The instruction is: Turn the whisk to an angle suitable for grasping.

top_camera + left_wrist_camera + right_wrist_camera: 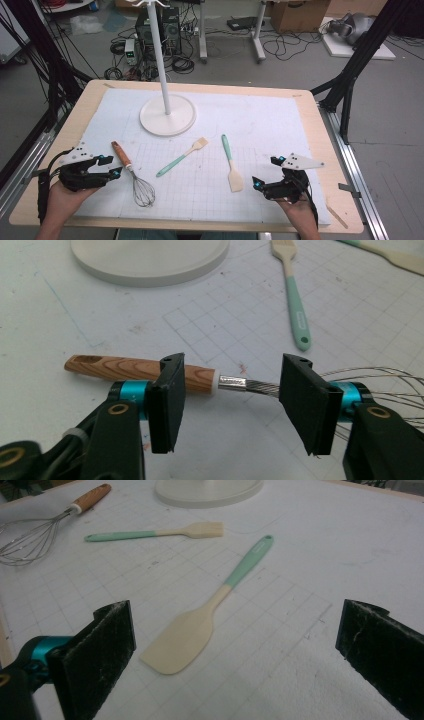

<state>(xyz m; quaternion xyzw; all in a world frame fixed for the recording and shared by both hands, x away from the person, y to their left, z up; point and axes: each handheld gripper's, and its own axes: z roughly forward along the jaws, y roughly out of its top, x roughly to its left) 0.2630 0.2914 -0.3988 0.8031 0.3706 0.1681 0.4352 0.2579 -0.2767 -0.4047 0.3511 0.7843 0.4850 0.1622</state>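
While the whisk [200, 381] is lying flat on the surface [260, 112], the left gripper [232, 407] is hovering open over its neck — seemingly not touching — so closing comes next; the right gripper [235, 655] is waiting open near the spatula [200, 625].

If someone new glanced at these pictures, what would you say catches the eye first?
Probably the white stand with its tall pole, rising from the far middle of the white mat. Next, three utensils lie in a row nearer the person: a wooden-handled whisk at the left, a mint-handled pastry brush in the middle and a mint-handled spatula at the right. The open left gripper brackets the whisk's neck, while the open right gripper faces the spatula.
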